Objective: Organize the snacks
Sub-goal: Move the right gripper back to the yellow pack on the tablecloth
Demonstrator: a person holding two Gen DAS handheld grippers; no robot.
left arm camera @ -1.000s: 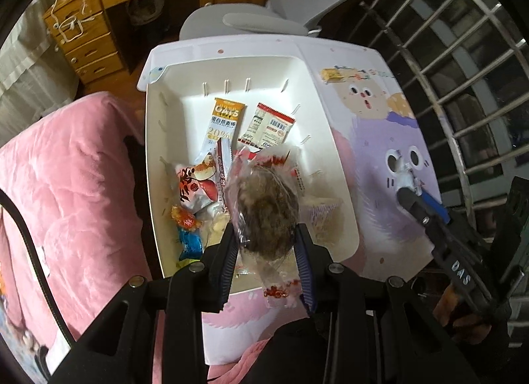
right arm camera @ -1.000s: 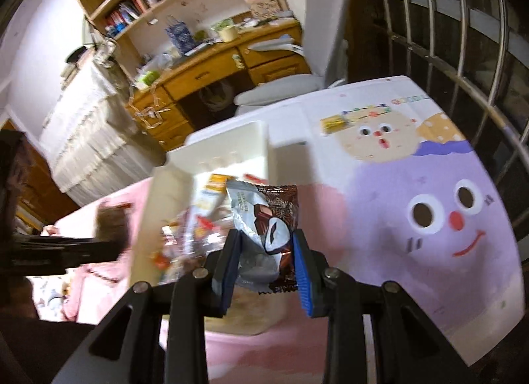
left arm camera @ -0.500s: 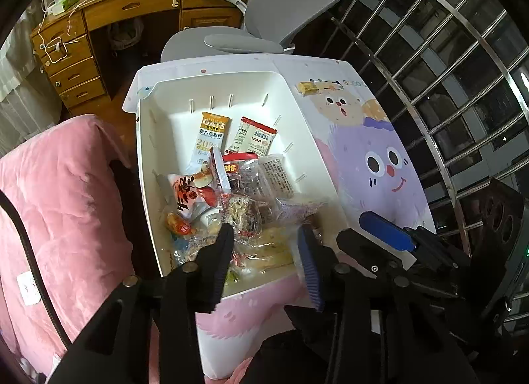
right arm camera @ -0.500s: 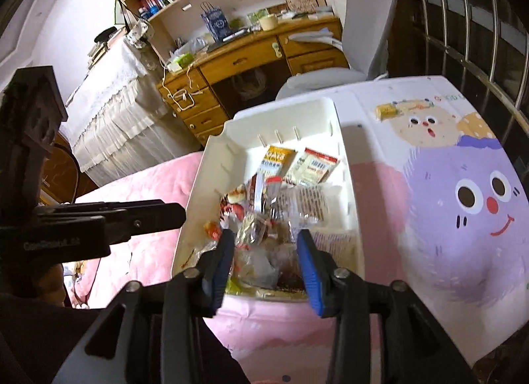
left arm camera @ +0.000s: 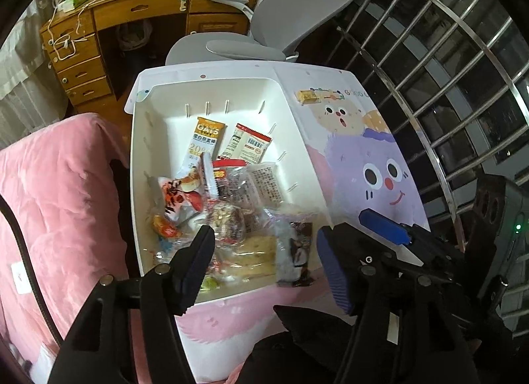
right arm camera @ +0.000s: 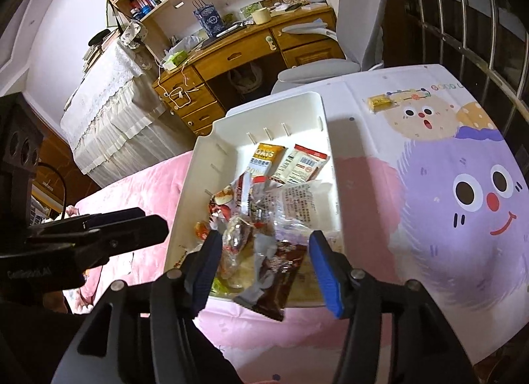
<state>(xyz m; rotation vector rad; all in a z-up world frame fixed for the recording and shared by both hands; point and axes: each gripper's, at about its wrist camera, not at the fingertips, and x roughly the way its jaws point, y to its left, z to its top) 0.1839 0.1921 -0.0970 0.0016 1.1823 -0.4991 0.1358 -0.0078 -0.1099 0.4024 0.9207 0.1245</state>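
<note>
One white plastic bin sits on a cartoon-printed table cover, its long axis running from the near edge toward the far desk. Inside, a heap of wrapped snacks (too tangled and blurred at the near end for a full count).

Countable pieces: two flat bars lying side by side at the far end, an orange-topped oat bar and a red-edged white packet, both with long axes pointing along the bin toward the desk. One brown chocolate wrapper lies at the near end, its long axis tilted, lower corner overhanging the bin's near rim. One clear packet with a dark round cake rests mid-pile. One small yellow snack lies alone on the cover, well apart from the bin.

Two tongs. Left gripper: jaws have just been opening, now stand apart above the near end of the pile, nothing pressed between the pads. Right gripper: jaws also just been opening; the chocolate wrapper shows between them but the blue pads stand clear of it.

Around: one pink quilt left of the bin, one grey office chair, one wooden desk, a metal window grille to the right.
</note>
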